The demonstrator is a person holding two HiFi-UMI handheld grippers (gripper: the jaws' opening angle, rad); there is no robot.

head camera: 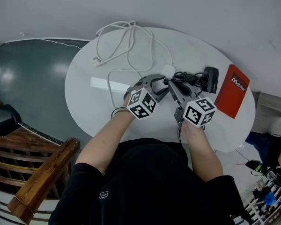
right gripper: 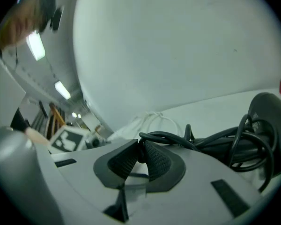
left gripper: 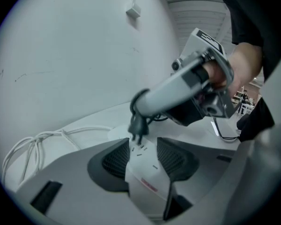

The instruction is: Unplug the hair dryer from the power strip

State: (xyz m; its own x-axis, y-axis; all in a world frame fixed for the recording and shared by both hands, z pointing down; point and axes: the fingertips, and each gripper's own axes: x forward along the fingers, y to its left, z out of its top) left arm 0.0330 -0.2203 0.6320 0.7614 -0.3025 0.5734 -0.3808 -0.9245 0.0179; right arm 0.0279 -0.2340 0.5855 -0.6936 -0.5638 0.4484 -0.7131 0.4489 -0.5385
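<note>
On a white oval table [head camera: 84, 97], two hand-held grippers meet over one power strip.

One white cable [head camera: 126, 41] sprawls in loops across the far side. One red booklet [head camera: 232, 92] lies at the right edge, with one black hair dryer [head camera: 209, 78] just beside it amid its tangled black cord [right gripper: 210, 142]. The left gripper [left gripper: 141, 161] has its jaws spread wide, the white power strip [left gripper: 147, 182] lying between the pads. The right gripper [right gripper: 139, 159], jaws nearly together, pinches the single black plug [left gripper: 137, 124], whose prongs sit at the strip's sockets; whether they are seated cannot be told. The right gripper's body blocks the left gripper view beyond the plug.
</note>
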